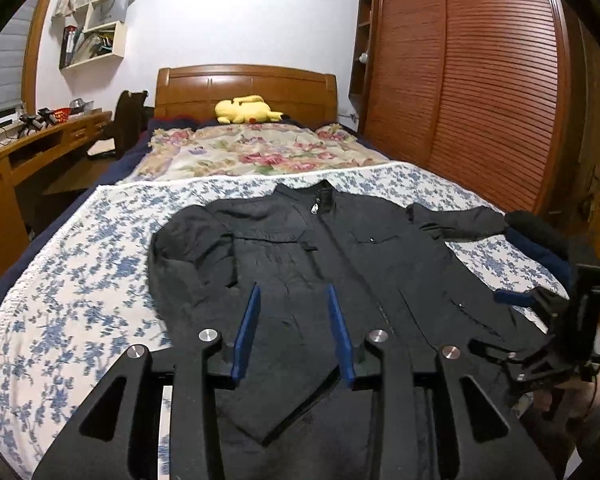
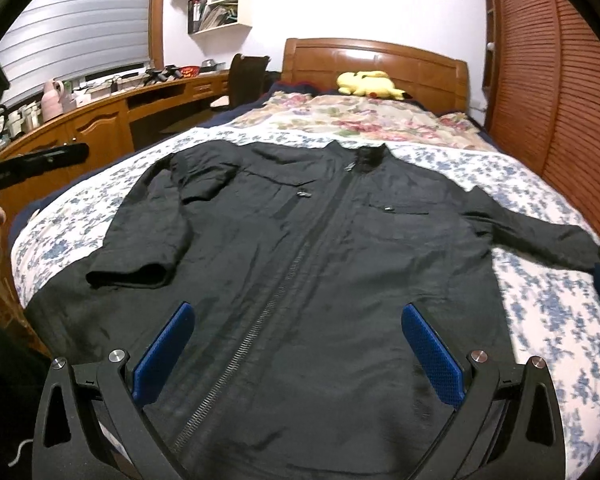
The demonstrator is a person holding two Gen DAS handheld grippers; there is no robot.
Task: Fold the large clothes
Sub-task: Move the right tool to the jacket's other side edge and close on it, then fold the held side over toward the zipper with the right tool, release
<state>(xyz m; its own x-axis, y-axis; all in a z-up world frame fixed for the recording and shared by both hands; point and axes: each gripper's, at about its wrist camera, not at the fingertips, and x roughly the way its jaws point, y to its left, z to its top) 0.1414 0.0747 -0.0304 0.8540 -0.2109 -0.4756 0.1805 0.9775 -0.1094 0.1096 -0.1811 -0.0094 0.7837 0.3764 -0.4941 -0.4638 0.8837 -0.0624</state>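
A large black zip-up jacket (image 1: pixel 332 264) lies face up and spread flat on the bed, collar toward the headboard; it also shows in the right wrist view (image 2: pixel 320 248). Its left sleeve is folded in over the body, its right sleeve (image 2: pixel 540 240) stretches out toward the wardrobe side. My left gripper (image 1: pixel 294 292) hovers open and empty over the jacket's lower left part. My right gripper (image 2: pixel 298 312) hovers wide open and empty over the hem, astride the zipper; it also shows at the right edge of the left wrist view (image 1: pixel 512 298).
The bed has a blue-flowered sheet (image 1: pixel 80 264) and a floral quilt (image 1: pixel 256 152) further back. A yellow plush toy (image 1: pixel 246 110) lies at the wooden headboard. A wooden desk (image 2: pixel 100 120) with a chair stands left, a louvred wardrobe (image 1: pixel 480 80) right.
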